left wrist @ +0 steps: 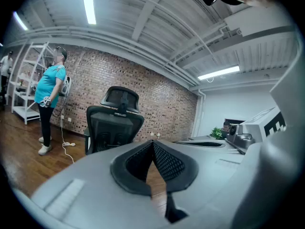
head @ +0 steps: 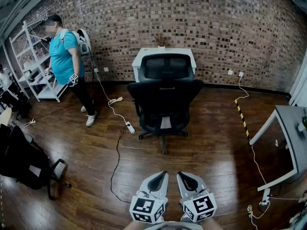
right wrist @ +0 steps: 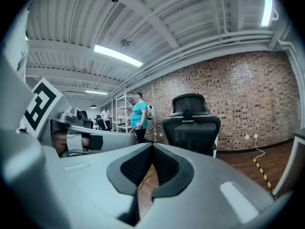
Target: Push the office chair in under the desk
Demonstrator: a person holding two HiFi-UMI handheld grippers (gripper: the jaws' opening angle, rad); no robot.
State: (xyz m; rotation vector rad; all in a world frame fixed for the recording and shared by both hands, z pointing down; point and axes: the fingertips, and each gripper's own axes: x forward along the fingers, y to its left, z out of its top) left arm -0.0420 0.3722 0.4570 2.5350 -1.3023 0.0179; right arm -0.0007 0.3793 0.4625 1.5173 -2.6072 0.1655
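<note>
A black office chair (head: 164, 96) stands on the wood floor with its back toward me, in front of a small white desk (head: 163, 54) at the brick wall. It also shows in the left gripper view, chair (left wrist: 114, 120), and in the right gripper view, chair (right wrist: 191, 127). My left gripper (head: 163, 175) and right gripper (head: 181, 175) hover side by side at the bottom of the head view, well short of the chair. Both are shut, with nothing between the jaws: left gripper (left wrist: 153, 144), right gripper (right wrist: 152, 148).
A person in a teal shirt (head: 67, 61) stands at the left by white shelving (head: 33, 56). A power strip and cable (head: 122, 123) lie on the floor left of the chair. A grey table (head: 288, 133) is at the right, a black bag (head: 24, 159) at the left.
</note>
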